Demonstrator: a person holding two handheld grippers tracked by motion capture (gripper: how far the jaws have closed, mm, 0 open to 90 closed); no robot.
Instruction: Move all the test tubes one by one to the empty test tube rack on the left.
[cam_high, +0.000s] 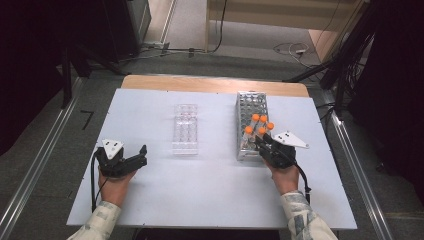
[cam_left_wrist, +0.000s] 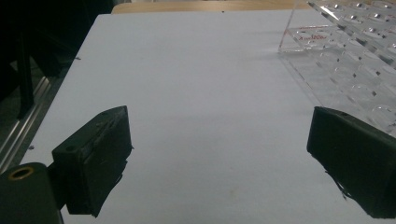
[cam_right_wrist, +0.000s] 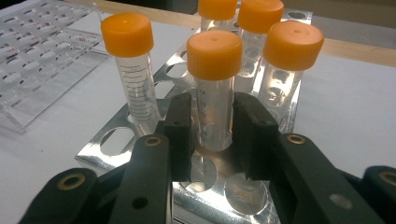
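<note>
from the high view, the right tongs (cam_high: 261, 142) reach into the metal rack (cam_high: 248, 106) of orange-capped tubes, and the left tongs (cam_high: 139, 156) rest apart on the white surface (cam_high: 210, 185), near the clear tray (cam_high: 185, 127).

in the left gripper view, the jaws stand wide with nothing between them; the clear tray (cam_left_wrist: 345, 65) sits ahead to one side.

in the right gripper view, the jaws squeeze the front tube (cam_right_wrist: 214, 93) just below its cap. to do it well, i think: hold firm, lift straight up, and don't bump the tubes behind.

Left tongs (cam_high: 143, 152) gaping wide, low over the table, right tongs (cam_right_wrist: 212, 135) nearly closed, forearms apart
</note>
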